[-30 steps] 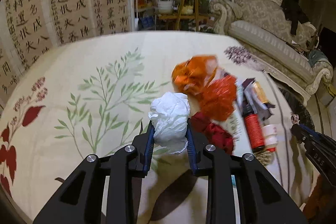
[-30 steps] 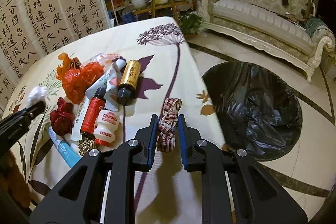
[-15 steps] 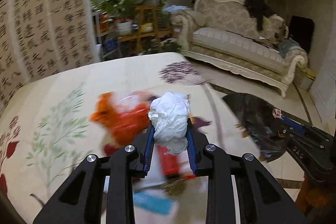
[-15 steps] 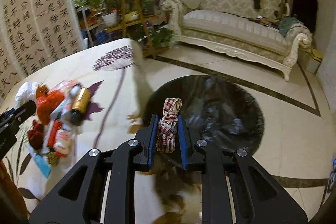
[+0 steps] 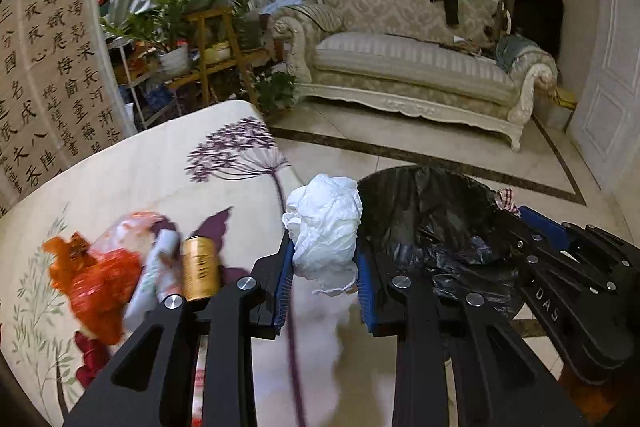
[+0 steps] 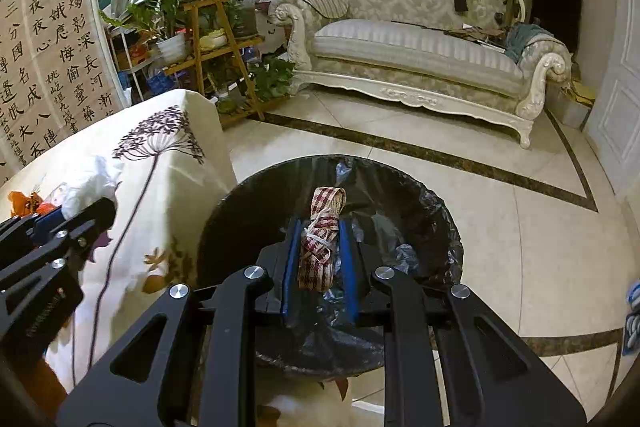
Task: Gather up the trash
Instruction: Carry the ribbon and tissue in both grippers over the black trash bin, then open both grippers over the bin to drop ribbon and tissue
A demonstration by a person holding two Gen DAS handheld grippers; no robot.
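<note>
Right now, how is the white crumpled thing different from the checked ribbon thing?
The tissue is plain white and crumpled into a puffy ball; the ribbon is red-and-white checked, folded flat and tied. The tissue sits in the left gripper near the bin's edge; the ribbon hangs in the right gripper over the bin. Both are pinched between blue pads.

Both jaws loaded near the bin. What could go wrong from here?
1. Left gripper holds the white wad over the table edge, short of the black bin; releasing now likely drops it on the floor.
2. Right gripper hangs alongside; they could collide.
</note>
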